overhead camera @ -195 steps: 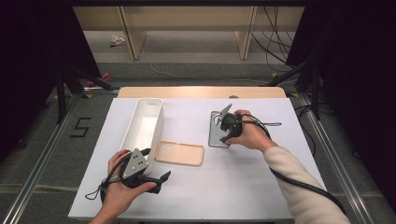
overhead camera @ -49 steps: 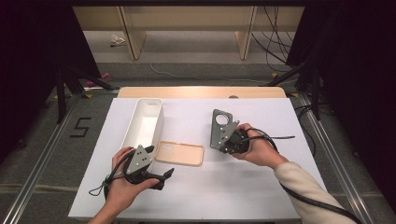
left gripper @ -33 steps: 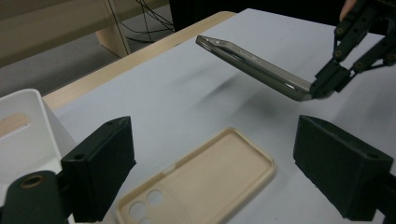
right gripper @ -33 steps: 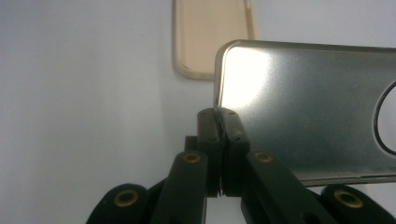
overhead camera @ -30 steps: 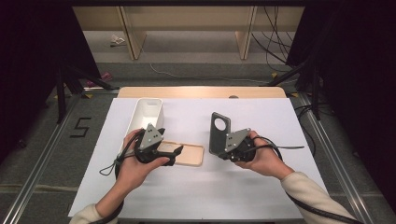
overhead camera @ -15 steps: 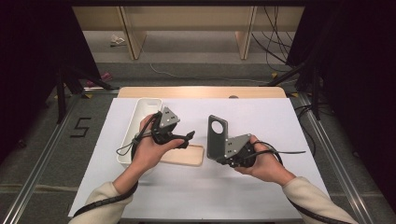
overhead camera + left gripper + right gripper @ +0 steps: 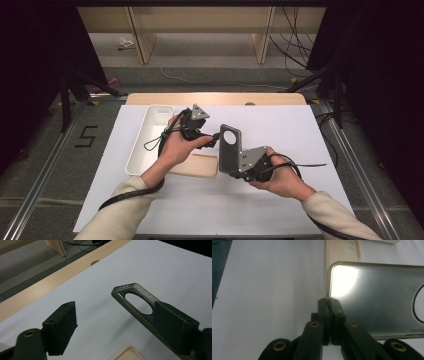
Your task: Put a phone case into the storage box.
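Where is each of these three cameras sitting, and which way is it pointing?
High view: above the table, looking forward and down; both forearms, left gripper, right gripper.
Left gripper view: rides the left gripper, looking along its open jaws at the grey case.
Right gripper view: rides the right gripper, clamped on the case's edge.
Shared: all show the grey case and beige case.

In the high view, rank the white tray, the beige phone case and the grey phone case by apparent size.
1. white tray, clearly largest.
2-3. grey phone case and beige phone case: unsure; the grey one is lifted and tilted, the beige partly hidden by a hand.
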Motion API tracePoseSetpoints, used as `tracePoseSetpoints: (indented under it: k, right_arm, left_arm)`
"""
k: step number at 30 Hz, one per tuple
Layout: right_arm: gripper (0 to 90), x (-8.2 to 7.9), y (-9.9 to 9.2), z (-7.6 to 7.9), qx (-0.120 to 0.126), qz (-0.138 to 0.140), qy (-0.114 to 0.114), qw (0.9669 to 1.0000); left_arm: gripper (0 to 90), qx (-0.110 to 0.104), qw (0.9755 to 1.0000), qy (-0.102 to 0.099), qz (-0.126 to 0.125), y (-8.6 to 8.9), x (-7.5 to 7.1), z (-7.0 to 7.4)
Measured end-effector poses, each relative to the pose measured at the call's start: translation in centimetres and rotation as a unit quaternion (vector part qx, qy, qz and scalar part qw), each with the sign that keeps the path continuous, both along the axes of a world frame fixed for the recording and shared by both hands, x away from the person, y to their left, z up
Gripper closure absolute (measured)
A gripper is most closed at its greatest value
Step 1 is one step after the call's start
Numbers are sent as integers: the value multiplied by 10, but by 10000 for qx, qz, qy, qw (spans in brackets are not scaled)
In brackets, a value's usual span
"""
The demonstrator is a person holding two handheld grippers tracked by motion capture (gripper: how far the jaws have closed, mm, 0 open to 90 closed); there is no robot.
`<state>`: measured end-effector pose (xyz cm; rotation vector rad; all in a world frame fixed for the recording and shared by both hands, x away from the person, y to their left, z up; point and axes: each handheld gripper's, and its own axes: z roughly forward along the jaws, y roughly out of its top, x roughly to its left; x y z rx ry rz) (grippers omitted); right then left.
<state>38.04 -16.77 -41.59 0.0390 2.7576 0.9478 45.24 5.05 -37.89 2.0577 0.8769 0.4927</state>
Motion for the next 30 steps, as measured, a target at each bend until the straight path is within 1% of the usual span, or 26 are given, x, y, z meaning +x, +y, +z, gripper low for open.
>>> tracePoseSetpoints:
  k: [4,9,14,17,19,21,26,30]
  right_arm:
    - [897,0,0,0,7,12,-5,10000]
    - [897,-1,1,0,-1,19,-7,10000]
    - [897,-2,2,0,-3,40,-27,10000]
    - [896,-2,3,1,-5,59,-33,10000]
    - [897,-2,4,0,-24,73,-27,10000]
    - [897,-3,4,0,-36,75,-32,10000]
    - [896,-4,6,1,-38,75,-70,9999]
    - [896,-4,7,1,-49,96,-108,9999]
  left_arm:
    - [223,19,10000,75,50,-7,5,2]
    - [228,105,9998,164,55,-13,10,0]
    - [246,87,9992,369,161,-14,16,-7]
    - [275,56,9987,477,165,-16,19,-11]
    - [289,78,9982,573,158,-16,21,-13]
    - [314,3,9974,712,132,-16,24,-15]
    - [377,-121,9950,978,178,-16,27,-20]
    - [431,-196,9941,1054,186,-17,28,-19]
